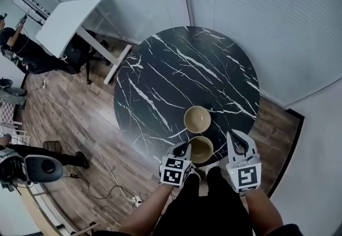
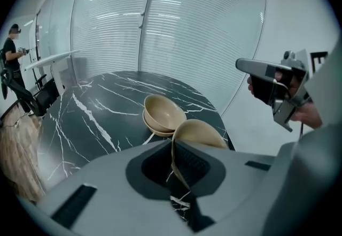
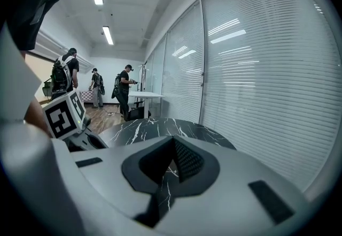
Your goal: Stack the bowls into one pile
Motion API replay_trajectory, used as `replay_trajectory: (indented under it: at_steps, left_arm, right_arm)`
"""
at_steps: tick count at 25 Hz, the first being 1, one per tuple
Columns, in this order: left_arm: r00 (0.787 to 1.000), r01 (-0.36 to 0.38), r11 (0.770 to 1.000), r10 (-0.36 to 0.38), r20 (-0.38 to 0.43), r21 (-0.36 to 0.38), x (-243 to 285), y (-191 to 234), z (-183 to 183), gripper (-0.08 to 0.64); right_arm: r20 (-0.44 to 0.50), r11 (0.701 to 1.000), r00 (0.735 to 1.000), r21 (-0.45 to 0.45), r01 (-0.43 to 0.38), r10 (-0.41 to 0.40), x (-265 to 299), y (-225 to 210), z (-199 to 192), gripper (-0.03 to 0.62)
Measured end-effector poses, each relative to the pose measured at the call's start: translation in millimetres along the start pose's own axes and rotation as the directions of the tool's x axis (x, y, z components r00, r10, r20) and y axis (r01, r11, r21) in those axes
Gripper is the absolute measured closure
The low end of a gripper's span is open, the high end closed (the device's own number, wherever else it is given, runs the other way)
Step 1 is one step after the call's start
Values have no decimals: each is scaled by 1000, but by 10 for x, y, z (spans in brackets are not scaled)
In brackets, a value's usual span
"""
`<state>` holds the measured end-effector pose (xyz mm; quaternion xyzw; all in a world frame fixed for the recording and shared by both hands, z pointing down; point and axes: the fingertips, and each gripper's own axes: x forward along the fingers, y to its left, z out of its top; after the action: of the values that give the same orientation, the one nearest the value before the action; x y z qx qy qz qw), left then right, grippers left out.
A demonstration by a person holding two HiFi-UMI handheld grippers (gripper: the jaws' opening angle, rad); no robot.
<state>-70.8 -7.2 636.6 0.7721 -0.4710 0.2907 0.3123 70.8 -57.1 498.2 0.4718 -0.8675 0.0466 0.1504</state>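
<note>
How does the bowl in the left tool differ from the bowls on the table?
The held bowl is clamped at its rim by the left tool; the stack rests untouched on the table. The held bowl is single; the stack is two, nested. Both are beige, same shape.

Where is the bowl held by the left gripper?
The bowl shows low centre in the head view, at the near edge of the table, its rim clamped by the left gripper, just nearer the person than the bowl stack.

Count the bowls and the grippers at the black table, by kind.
Bowls: 3, a nested pair and a held bowl
Grippers: 2, left gripper and right gripper
Total: 5
</note>
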Motion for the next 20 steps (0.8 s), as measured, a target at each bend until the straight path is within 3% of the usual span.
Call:
replay_trajectory:
  at_steps: [8,20]
  left_arm:
    - [997,-33,999,32,69,18,-118,71,443,531]
    - [991,-82,997,81,103,11,109,317,895,531]
  right_arm:
    - [10,1000,1000,-25,-6,6,-14,-67,110,583]
    - [-11,1000,1000,-21,-16,16,6,-120,51,583]
